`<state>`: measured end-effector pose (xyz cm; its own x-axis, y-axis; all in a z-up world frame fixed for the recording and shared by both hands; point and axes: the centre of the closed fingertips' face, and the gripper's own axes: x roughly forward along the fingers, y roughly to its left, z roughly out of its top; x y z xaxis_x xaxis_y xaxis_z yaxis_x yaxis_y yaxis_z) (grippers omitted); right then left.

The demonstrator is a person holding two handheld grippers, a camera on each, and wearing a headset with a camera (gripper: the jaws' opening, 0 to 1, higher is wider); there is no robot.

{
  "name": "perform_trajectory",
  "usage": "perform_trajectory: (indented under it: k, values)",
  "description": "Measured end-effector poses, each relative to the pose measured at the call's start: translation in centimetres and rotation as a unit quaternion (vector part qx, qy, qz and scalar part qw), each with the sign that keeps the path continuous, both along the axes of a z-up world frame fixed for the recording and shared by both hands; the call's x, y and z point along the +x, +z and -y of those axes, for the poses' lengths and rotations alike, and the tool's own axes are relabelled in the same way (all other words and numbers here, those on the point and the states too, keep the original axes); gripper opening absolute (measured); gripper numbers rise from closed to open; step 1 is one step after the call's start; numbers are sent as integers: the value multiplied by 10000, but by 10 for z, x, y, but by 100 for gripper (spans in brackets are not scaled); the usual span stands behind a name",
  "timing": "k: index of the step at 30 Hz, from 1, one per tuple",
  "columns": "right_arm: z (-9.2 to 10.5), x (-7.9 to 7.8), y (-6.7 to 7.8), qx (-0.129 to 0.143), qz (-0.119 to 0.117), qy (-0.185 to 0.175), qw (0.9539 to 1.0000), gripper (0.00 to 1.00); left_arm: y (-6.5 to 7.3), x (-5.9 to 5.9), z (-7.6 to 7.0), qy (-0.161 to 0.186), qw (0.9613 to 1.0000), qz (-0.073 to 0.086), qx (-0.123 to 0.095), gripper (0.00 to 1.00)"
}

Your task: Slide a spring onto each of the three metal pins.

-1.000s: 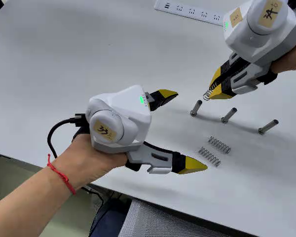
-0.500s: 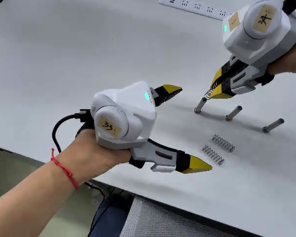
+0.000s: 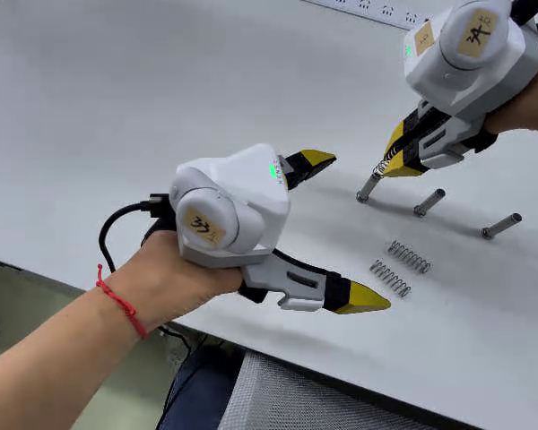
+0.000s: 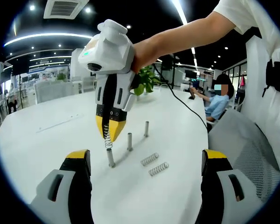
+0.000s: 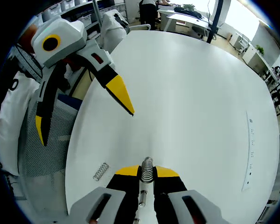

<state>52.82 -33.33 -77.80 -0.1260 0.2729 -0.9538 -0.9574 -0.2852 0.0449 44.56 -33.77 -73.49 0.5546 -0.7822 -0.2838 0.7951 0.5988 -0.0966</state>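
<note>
Three short metal pins stand on the white table: left pin (image 3: 368, 187), middle pin (image 3: 429, 202), right pin (image 3: 502, 225). My right gripper (image 3: 387, 167) is shut on a spring (image 3: 380, 165), whose lower end hangs just above the left pin's top. The left gripper view shows that spring (image 4: 107, 140) directly over the nearest pin (image 4: 110, 157). Two loose springs (image 3: 408, 256) (image 3: 390, 279) lie flat in front of the pins. My left gripper (image 3: 341, 228) is open and holds nothing, low at the table's near edge, left of the pins. The held spring (image 5: 147, 169) sticks out between the right gripper's jaws.
A white power strip (image 3: 377, 7) lies at the table's far edge. The table's near edge runs just under my left gripper, with a grey mesh chair (image 3: 278, 403) below it. A black cable (image 3: 117, 228) trails from the left gripper.
The right gripper has brought the spring's lower end closer to the top of the left pin. The left gripper stays open in about the same place; the head camera shifted.
</note>
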Motion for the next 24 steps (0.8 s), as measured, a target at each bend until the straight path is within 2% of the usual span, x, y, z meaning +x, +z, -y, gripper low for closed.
perform_trajectory:
  k: [24]
  values:
    - [-1, 1, -6, -58, -35, 14, 10000, 7, 0, -1, 4, -26, 9999, -26, -111, 98]
